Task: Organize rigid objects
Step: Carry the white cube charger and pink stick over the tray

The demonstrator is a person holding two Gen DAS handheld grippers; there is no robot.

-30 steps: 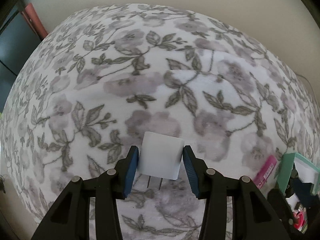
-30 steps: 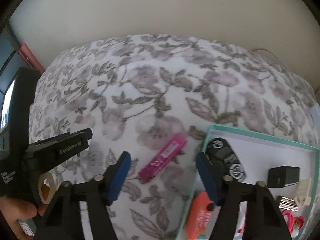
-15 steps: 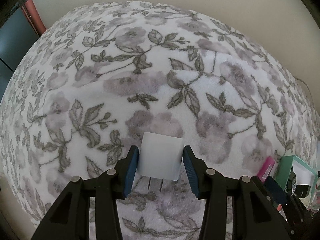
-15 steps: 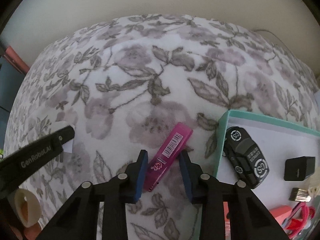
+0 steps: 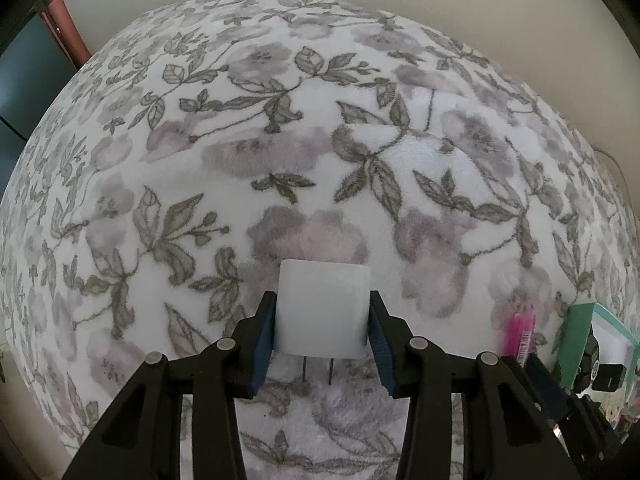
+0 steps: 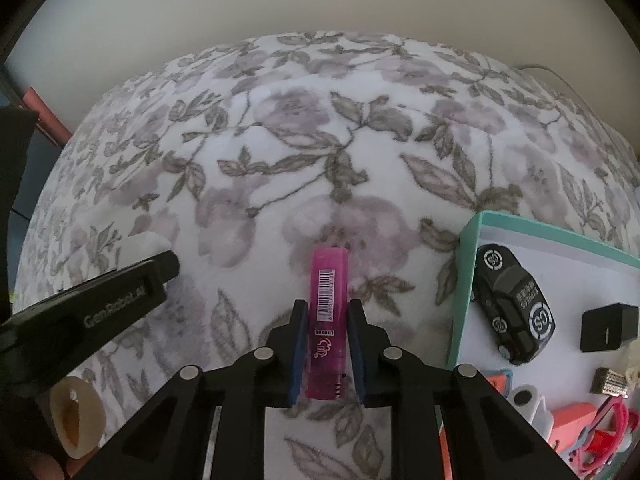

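At the bottom centre of the left wrist view, the left gripper [image 5: 322, 334] has its jaws closing on a white plug [image 5: 323, 308] — the pads press its two sides, and two metal prongs hang below it over the floral blanket [image 5: 280, 140]. At the bottom centre of the right wrist view, the right gripper [image 6: 326, 346] is clamped narrow on a pink lighter [image 6: 328, 320], which points up the frame with its barcode showing. At the right edge lies a teal tray [image 6: 464, 280] — inside it a black toy car [image 6: 514, 304] and a black cube [image 6: 608, 326].
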